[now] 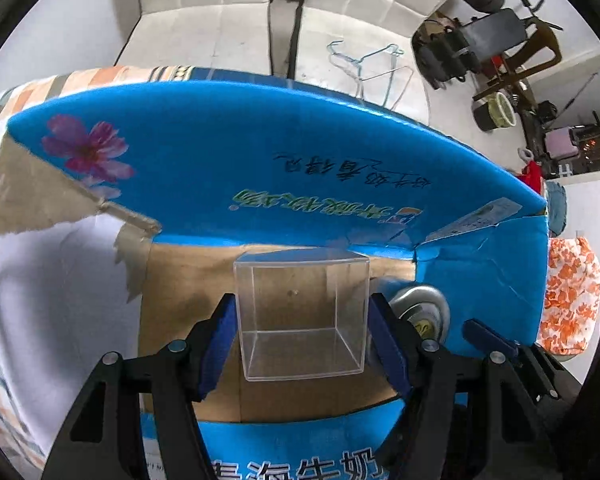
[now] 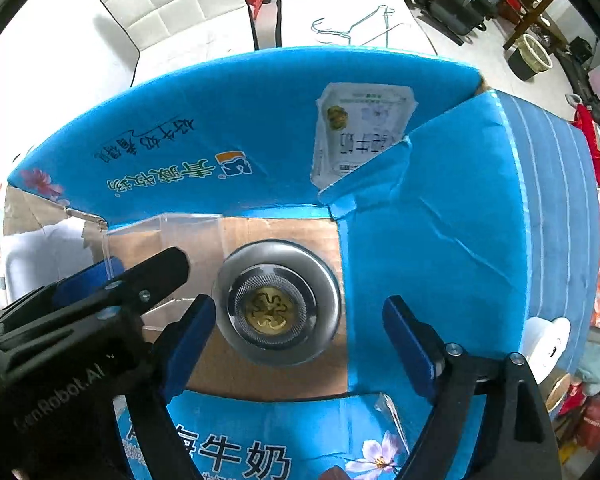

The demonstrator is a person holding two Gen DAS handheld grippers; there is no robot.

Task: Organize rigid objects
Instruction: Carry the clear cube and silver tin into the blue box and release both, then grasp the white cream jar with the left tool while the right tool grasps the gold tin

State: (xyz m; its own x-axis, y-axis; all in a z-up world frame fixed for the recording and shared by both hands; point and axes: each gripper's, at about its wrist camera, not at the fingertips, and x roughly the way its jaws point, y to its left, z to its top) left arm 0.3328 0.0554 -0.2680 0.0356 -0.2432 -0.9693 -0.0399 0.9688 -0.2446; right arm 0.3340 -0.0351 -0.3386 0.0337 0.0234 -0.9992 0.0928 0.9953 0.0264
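A clear plastic cube box [image 1: 303, 314] stands on the brown floor of an open blue cardboard carton [image 1: 228, 152]. My left gripper [image 1: 302, 332] has its blue pads on both sides of the cube, about touching it. A round silver disc with a gold centre [image 2: 278, 302] lies on the carton floor [image 2: 260, 380] to the right of the cube; it also shows in the left wrist view [image 1: 422, 312]. My right gripper [image 2: 298, 332] is open, its fingers astride the disc and above it. The left gripper's finger [image 2: 152, 276] and the cube [image 2: 168, 236] show at the left of the right wrist view.
The carton's blue flaps [image 2: 460, 240] stand up around the floor. White padded chairs [image 1: 204, 12] with wire hangers [image 1: 364, 64] lie behind. A bin [image 1: 496, 110] and clutter are at the far right. A floral orange cloth [image 1: 572, 296] lies right of the carton.
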